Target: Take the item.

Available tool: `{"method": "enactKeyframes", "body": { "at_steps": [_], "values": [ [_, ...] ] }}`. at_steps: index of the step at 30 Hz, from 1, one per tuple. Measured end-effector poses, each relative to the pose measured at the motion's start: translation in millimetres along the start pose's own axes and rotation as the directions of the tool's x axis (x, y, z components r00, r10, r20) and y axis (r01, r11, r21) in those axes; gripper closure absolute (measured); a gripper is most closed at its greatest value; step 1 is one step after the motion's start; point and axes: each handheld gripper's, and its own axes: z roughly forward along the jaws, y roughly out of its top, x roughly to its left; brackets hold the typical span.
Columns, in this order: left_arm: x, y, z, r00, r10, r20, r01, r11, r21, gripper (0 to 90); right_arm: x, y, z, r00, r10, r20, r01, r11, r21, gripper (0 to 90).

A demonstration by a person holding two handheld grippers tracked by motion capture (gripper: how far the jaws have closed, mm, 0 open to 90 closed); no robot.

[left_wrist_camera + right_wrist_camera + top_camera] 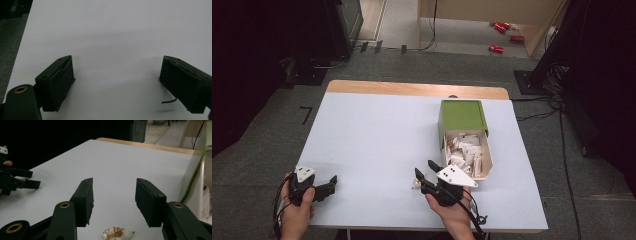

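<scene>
1. High view sits above the person's edge of the table (377, 130), looking forward and down, far enough back to catch the floor beyond.
2. Left gripper view hugs the tabletop, close up, looking along its own tongs (116, 75).
3. Right gripper view rides a bit higher, facing across the table (120, 162); it shares the left tongs (25, 180) with the high view.

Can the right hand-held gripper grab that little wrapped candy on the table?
Probably yes. The wrapped candy lies alone on the white table, just below the right hand-held gripper, whose jaws stand open with nothing between them. Nothing looks in the way.
</scene>
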Motion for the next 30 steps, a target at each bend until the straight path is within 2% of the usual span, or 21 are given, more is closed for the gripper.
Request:
{"method": "enactKeyframes", "body": {
  "at_steps": [6,15,30],
  "values": [
    [0.0,-0.1,0.0,1.0,0.0,0.0,0.0,1.0,-0.001,12.8,-5.3,6.3,-8.4,0.9998,0.005,0.017,-0.005,1.0,-0.023,49.2],
    [0.0,0.1,0.0,1.0,0.0,0.0,0.0,1.0,0.001,12.8,-15.3,14.6,-19.9,0.9985,0.018,0.052,-0.015,0.998,-0.058,43.1],
    [-0.1,0.0,0.0,1.0,0.0,0.0,0.0,1.0,0.0,12.8,-40.4,19.8,-41.5,0.9895,0.036,0.14,-0.024,0.996,-0.088,42.8]
  ]
}}
